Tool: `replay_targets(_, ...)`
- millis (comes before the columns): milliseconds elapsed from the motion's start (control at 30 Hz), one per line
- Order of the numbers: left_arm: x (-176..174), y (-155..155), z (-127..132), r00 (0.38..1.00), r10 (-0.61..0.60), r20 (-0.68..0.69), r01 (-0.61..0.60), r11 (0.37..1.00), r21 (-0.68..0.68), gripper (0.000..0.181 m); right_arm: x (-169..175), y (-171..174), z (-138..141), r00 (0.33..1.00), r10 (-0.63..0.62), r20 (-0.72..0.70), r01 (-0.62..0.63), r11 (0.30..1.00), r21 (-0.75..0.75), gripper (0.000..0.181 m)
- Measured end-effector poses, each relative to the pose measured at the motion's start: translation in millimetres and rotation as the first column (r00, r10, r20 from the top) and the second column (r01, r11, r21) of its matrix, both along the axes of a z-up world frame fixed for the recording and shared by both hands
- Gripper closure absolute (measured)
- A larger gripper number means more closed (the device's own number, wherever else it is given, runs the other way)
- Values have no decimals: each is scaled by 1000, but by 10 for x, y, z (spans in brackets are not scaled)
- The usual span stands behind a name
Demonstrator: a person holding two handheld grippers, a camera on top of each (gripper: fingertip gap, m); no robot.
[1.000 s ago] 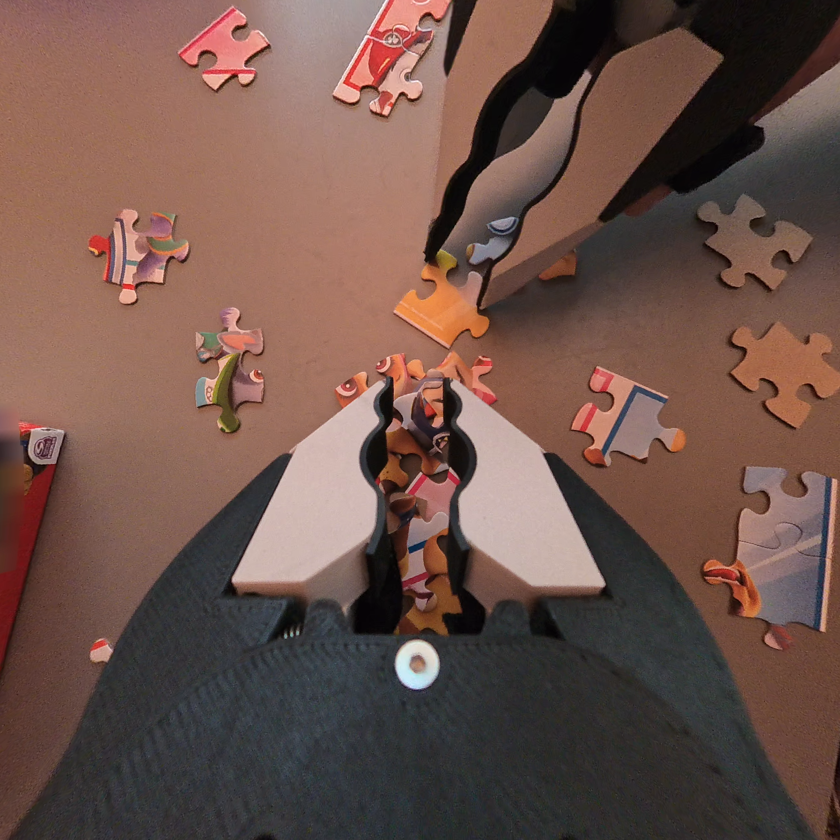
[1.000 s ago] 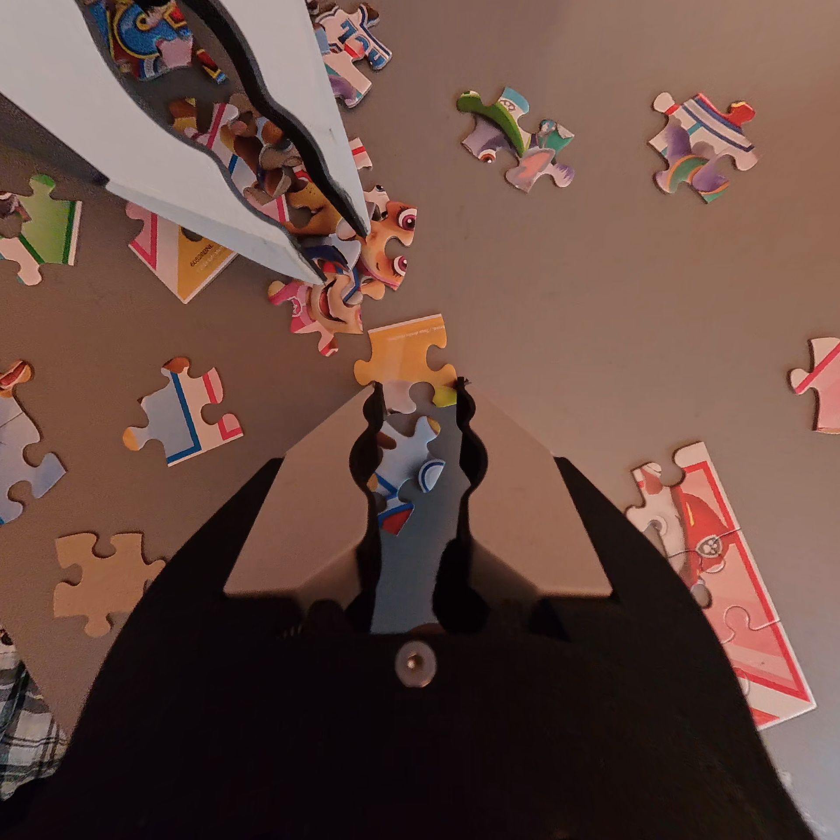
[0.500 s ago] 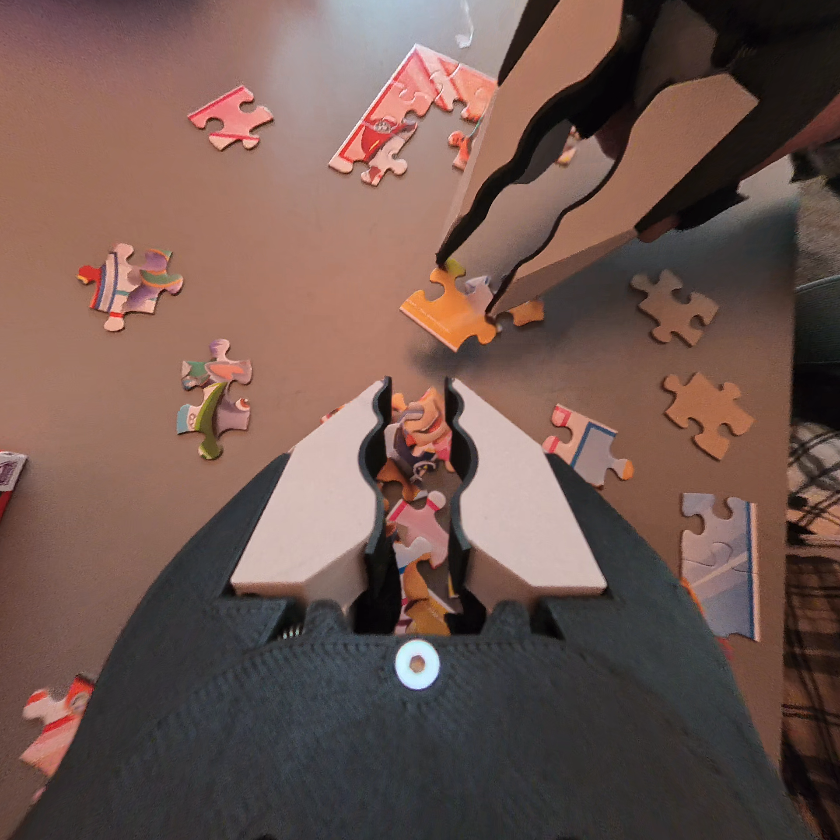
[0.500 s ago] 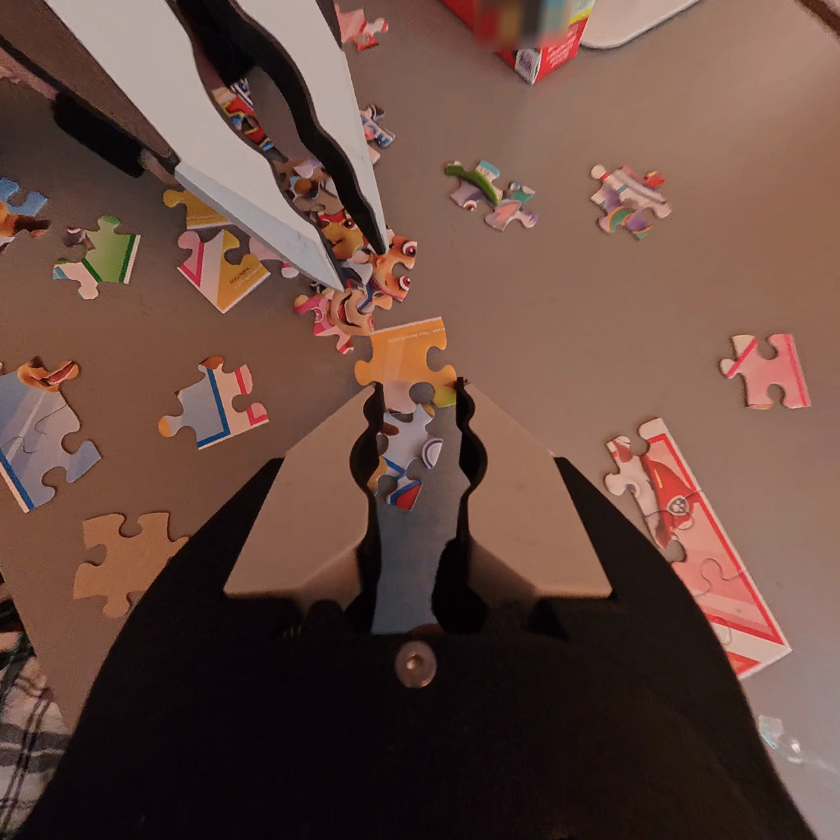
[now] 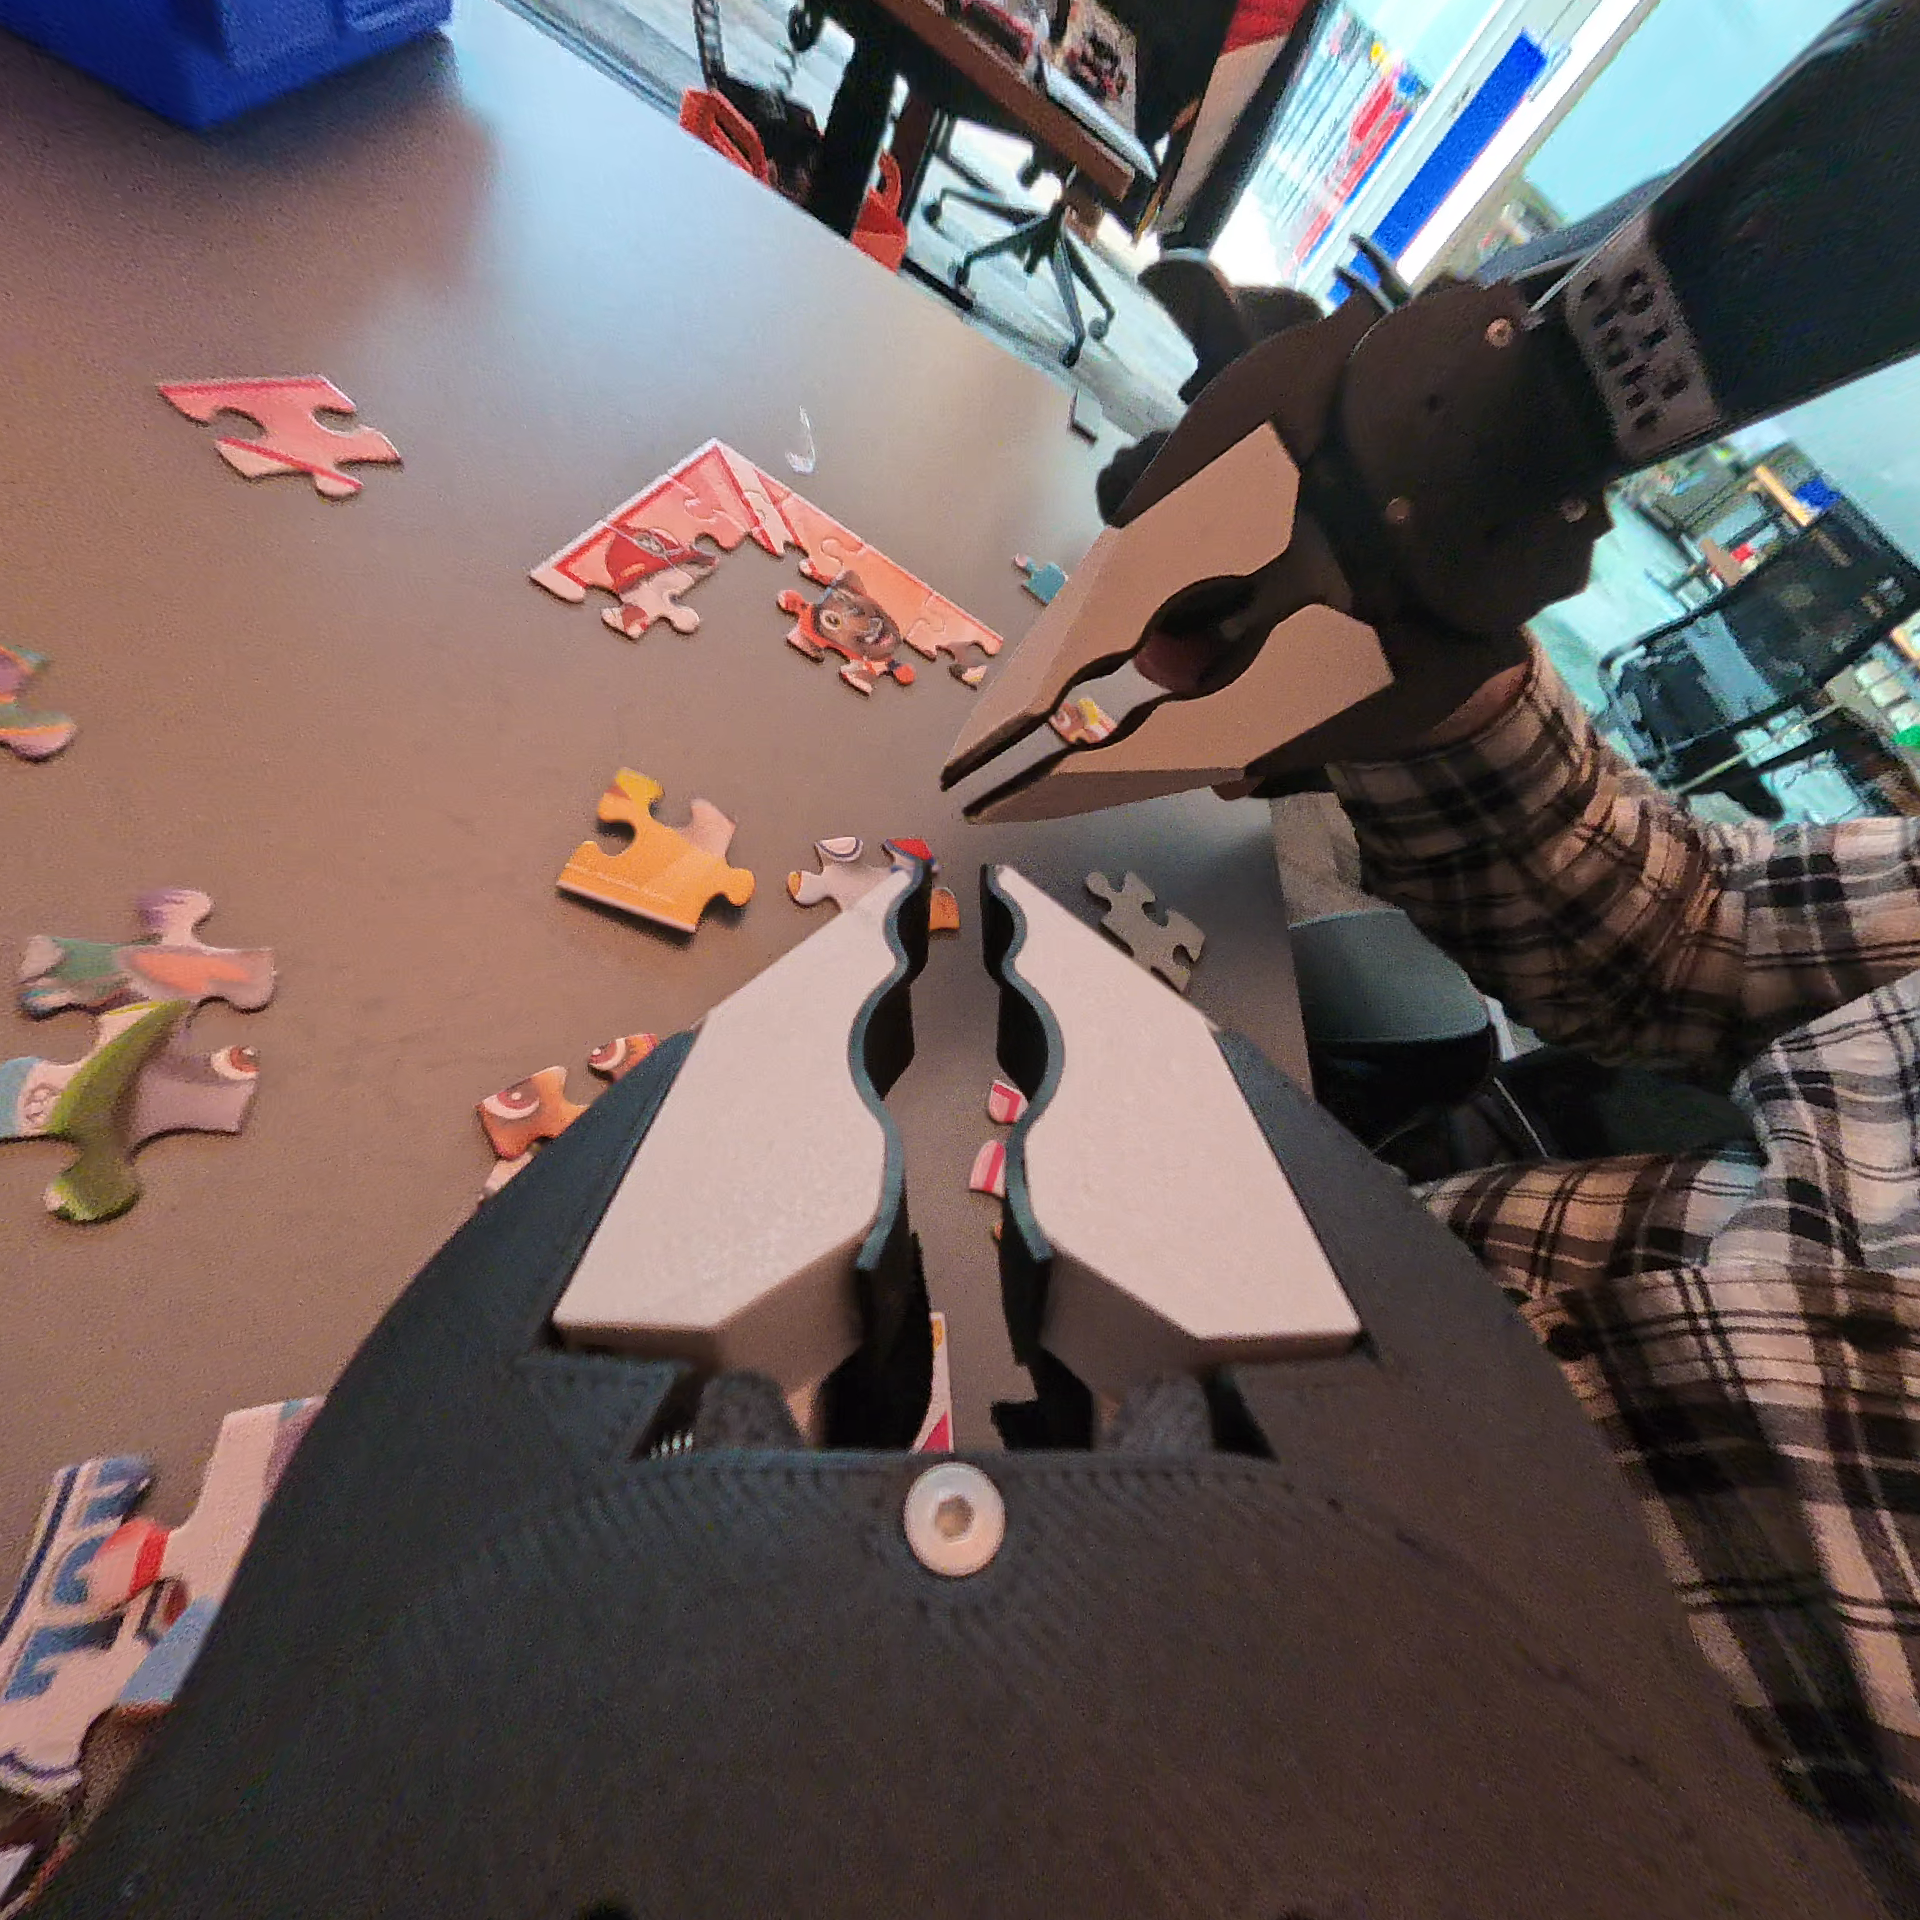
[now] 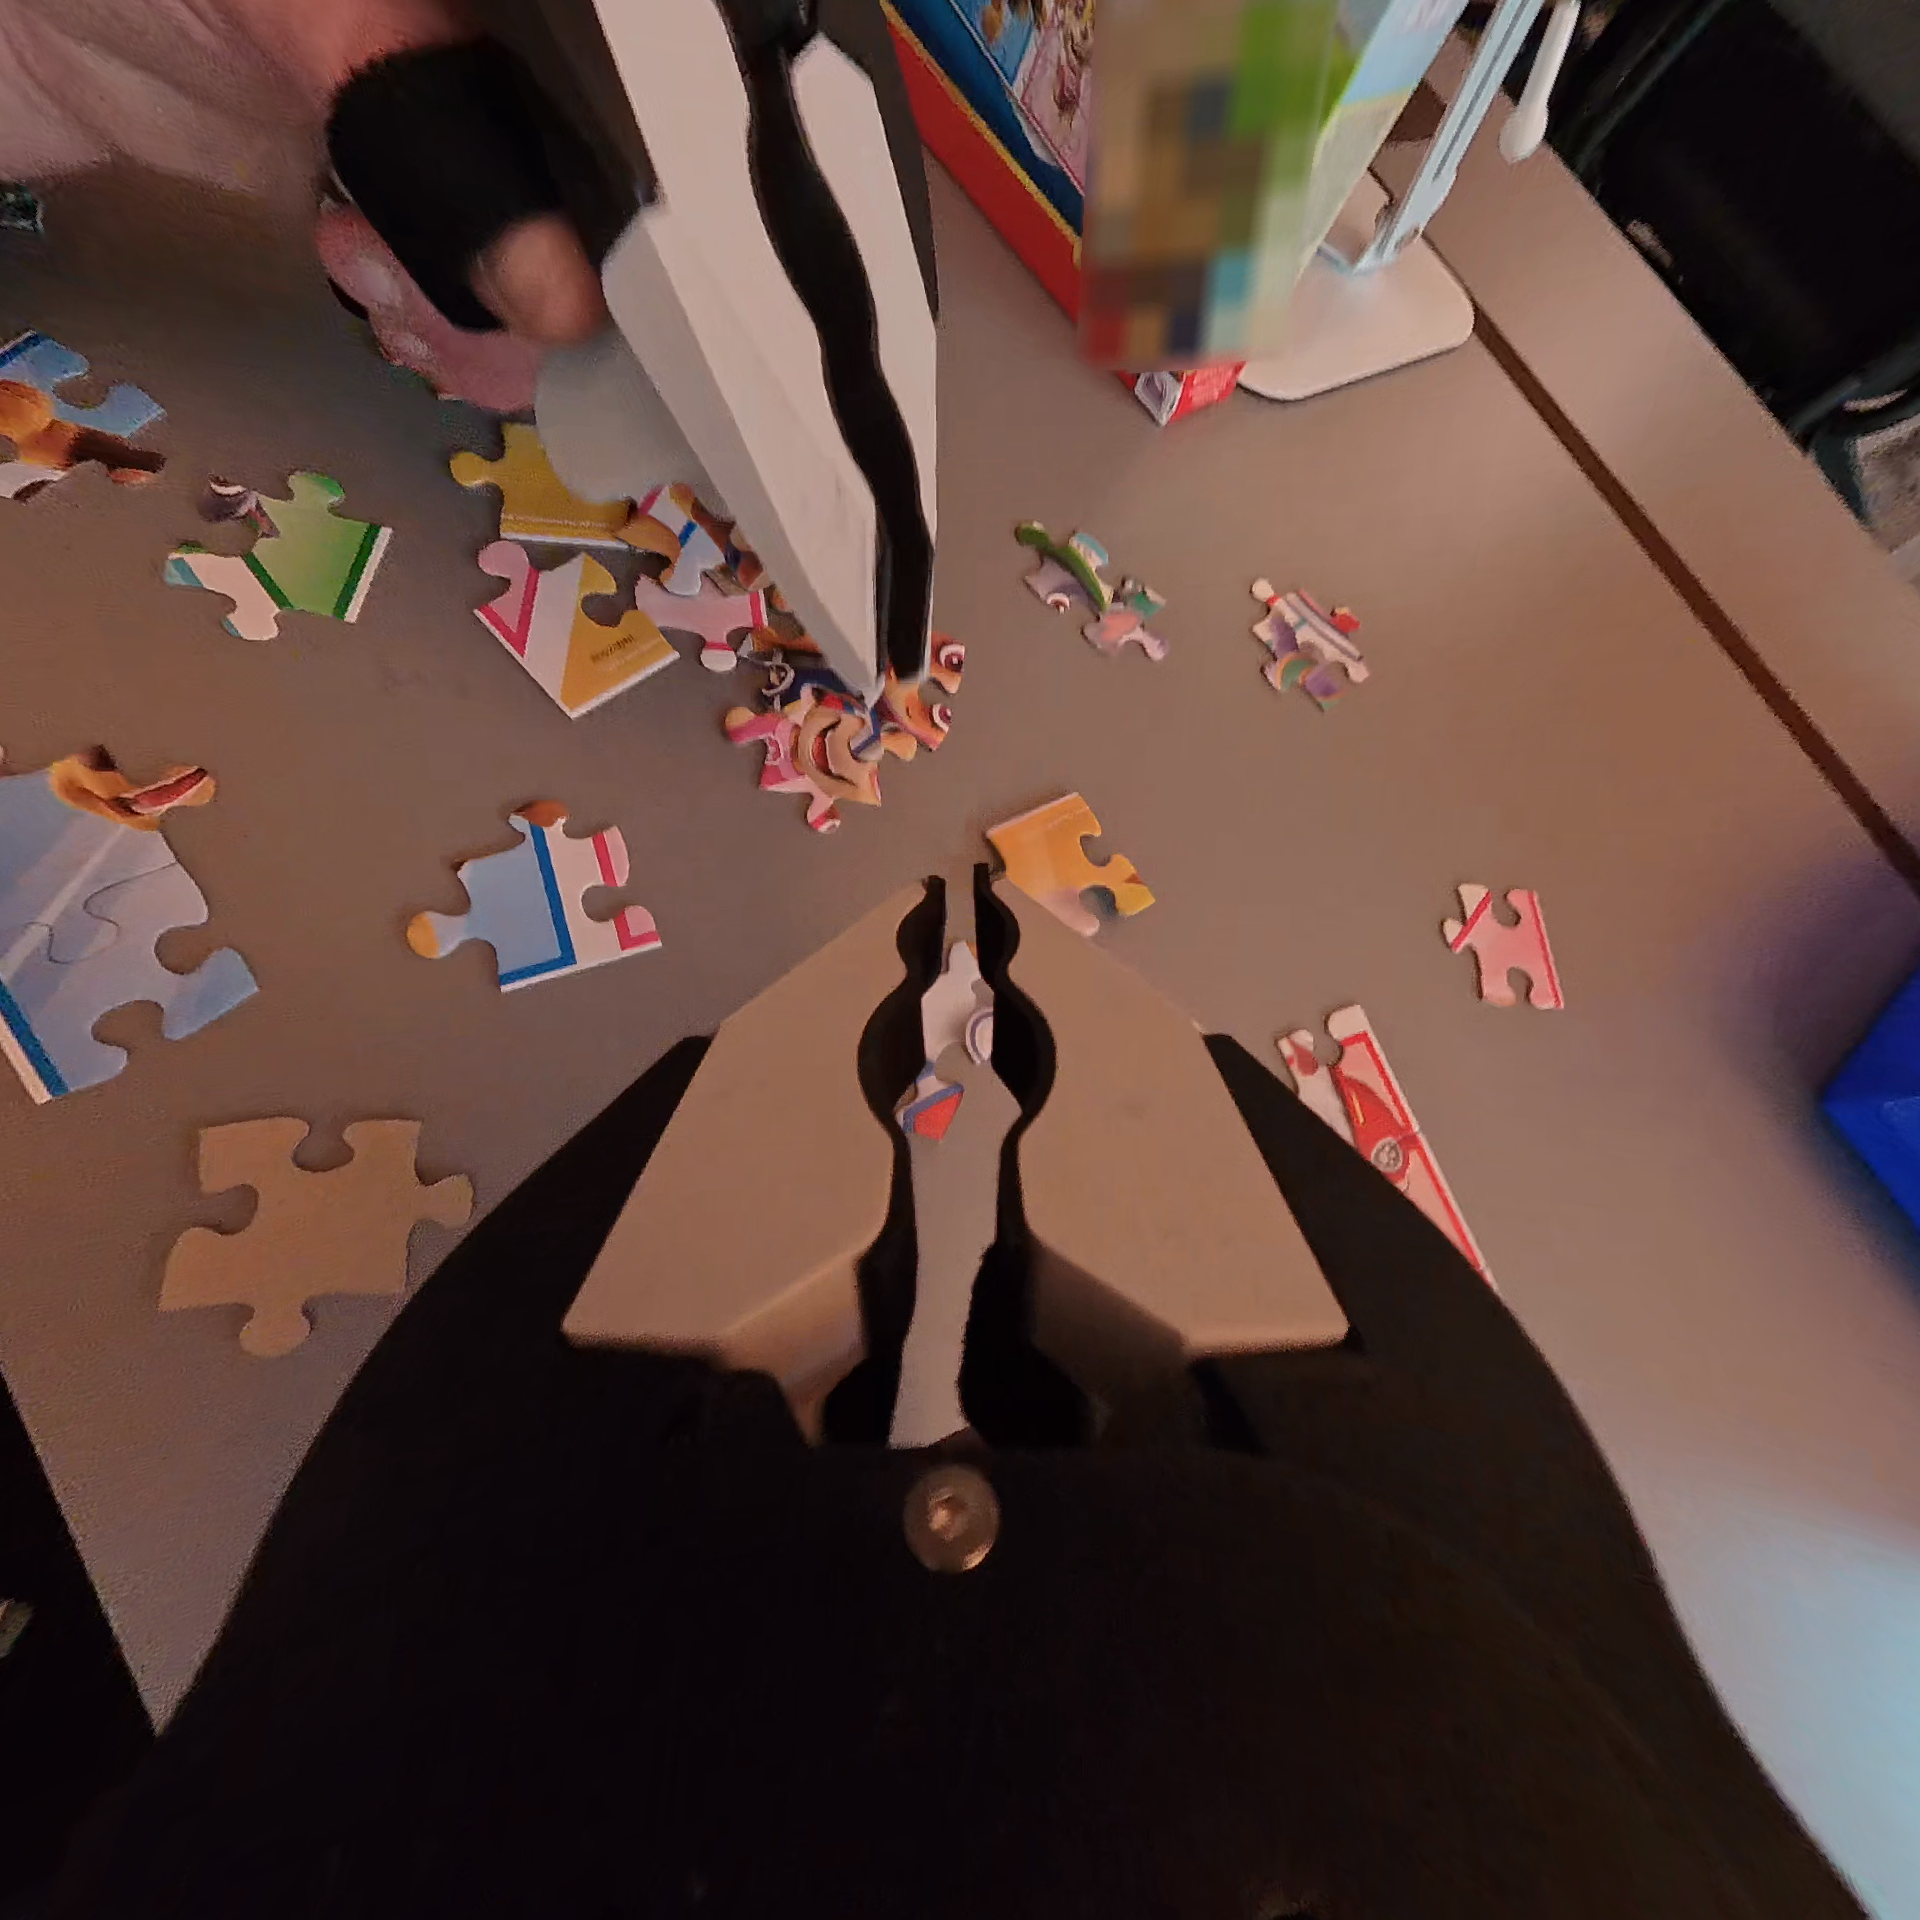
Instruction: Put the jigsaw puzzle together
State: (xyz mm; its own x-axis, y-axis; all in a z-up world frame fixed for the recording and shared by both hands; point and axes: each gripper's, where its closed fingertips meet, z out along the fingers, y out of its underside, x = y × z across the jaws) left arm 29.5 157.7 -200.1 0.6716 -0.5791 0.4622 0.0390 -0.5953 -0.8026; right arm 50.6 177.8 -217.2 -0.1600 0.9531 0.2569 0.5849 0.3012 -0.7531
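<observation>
I've lifted both grippers off the desk (image 6: 1351, 727); jaws empty, narrowly parted. Orange piece (image 6: 1070, 862) sits just right of my right gripper (image 6: 958, 883), nearer than the left gripper (image 5: 951, 883).

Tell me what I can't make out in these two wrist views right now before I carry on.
- Left wrist view: pieces under the left gripper are hidden by its grey fingers.
- Right wrist view: the white piece with a red corner shows only through the finger gap of the right gripper; I cannot tell whether it is gripped.
- Right wrist view: the red puzzle box is cut by the top edge and partly mosaicked.
</observation>
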Motion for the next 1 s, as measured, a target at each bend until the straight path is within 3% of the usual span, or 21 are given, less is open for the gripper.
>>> replay_targets(100, -229, 25, 72, 995, 86, -53, -84, 996, 36, 172, 55, 47, 21, 1000, -18, 2, 19, 998, -53, 170)
replay_targets(200, -527, -28, 36, 961, 162, -225, -156, 987, 44, 169, 13, -16, -5, 999, 9, 36, -6, 997, -71, 154)
replay_targets(400, -792, -558, -191, 829, 100, -550, -178, 980, -92, 164, -307, -670, -142, 970, 217, 112, -201, 970, -137, 148)
replay_targets(500, -886, -811, -329, 807, 71, -586, -199, 967, -157, 162, -460, -954, -285, 938, 304, 165, -276, 945, -173, 146)
replay_targets(633, -1012, -1046, -523, 800, 53, -597, -229, 947, -223, 159, -628, -1084, -503, 909, 347, 231, -301, 929, -214, 141)
replay_targets(800, -977, -1116, -753, 815, 1, -580, -198, 940, -277, 157, -749, -1070, -560, 902, 346, 259, -299, 932, -204, 141)
replay_targets(1000, -813, -1065, -749, 833, -22, -553, -134, 961, -241, 165, -643, -1046, -575, 886, 370, 279, -316, 923, -219, 147)
